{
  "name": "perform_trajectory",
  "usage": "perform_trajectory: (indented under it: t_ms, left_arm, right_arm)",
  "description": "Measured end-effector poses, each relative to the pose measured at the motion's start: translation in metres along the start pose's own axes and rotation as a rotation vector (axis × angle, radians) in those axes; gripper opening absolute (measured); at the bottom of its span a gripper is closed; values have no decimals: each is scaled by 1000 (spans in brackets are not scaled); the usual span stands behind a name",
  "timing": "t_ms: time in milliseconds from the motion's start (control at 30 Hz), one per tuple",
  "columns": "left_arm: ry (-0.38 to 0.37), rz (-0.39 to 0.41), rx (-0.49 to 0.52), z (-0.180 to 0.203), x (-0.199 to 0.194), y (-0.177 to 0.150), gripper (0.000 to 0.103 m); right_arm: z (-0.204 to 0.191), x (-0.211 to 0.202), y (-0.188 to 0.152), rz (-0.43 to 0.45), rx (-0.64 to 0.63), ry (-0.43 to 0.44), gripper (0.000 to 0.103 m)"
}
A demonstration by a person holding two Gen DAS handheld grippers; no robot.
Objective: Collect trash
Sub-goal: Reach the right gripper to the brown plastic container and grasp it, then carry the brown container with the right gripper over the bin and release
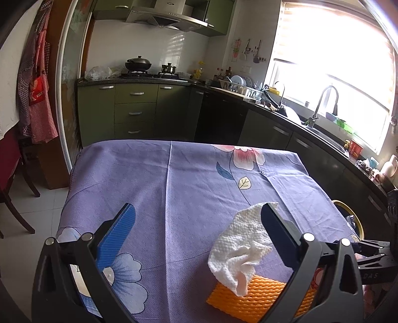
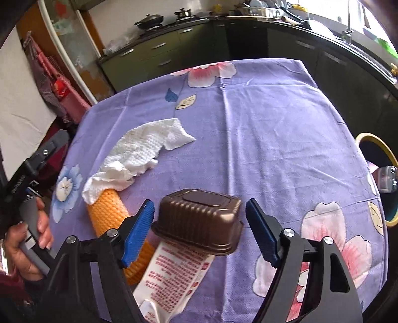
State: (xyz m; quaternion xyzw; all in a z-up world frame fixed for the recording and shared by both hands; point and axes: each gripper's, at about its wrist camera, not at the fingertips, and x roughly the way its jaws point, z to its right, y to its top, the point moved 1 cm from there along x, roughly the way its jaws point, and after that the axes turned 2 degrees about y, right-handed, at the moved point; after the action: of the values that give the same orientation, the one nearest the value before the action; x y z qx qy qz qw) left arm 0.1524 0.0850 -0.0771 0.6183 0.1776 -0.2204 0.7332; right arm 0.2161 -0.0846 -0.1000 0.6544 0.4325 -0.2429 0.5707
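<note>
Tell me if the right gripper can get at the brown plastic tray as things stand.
Probably yes: the right gripper is open, its fingers either side of the upturned brown plastic tray, with nothing blocking it.

This is a home kitchen. Green cabinets (image 1: 135, 104) with metal handles run along two walls under a dark counter (image 1: 271, 109). A gas stove (image 1: 149, 74) carries a black wok (image 1: 138, 63) and a small pot (image 1: 168, 68), with a steel hood (image 1: 166, 17) above it. By the bright window (image 1: 335, 62) are a sink with a tall faucet (image 1: 323, 104) and a dish rack (image 1: 238, 85). Checked aprons (image 1: 37, 94) hang at the left. A table with a purple flowered cloth (image 1: 186, 188) stands in the middle.
</note>
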Motion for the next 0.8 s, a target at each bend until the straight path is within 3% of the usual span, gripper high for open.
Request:
perform_trajectory:
  t_ms: [467,800]
  left_arm:
    - [-10,4,-6,-1,-3,0,96]
    - [-9,4,-6,-2,-4,0,96]
  right_arm:
    - [-2,0,-2,6,-16,-7,64]
    - [6,-33,8,82,-11,13,65]
